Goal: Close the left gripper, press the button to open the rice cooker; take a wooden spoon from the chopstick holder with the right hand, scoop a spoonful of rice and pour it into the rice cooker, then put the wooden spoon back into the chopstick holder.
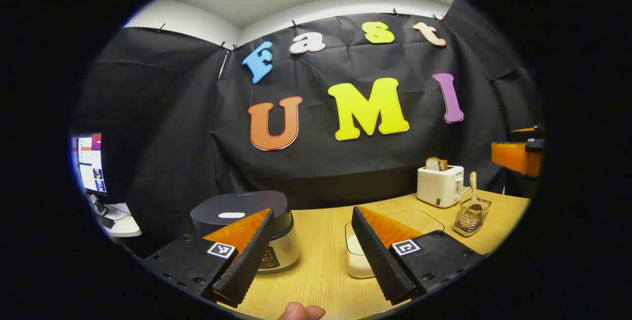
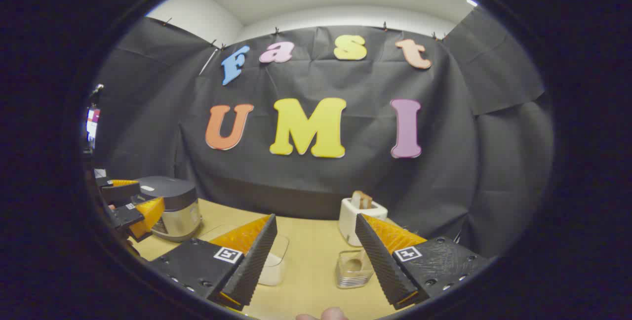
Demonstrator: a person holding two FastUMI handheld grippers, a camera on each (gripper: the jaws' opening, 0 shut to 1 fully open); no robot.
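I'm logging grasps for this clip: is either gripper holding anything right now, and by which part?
Nothing is held. The left gripper and right gripper are both open, and the wooden spoon stands in the chopstick holder.

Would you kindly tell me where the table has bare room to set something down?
Bare wood lies between the rice cooker and the clear rice container, running to the near edge. The far right is crowded: toaster and chopstick holder stand close together.

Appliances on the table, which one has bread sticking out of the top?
The white toaster, with a slice in its slot. The rice cooker at the left has a closed dark lid.
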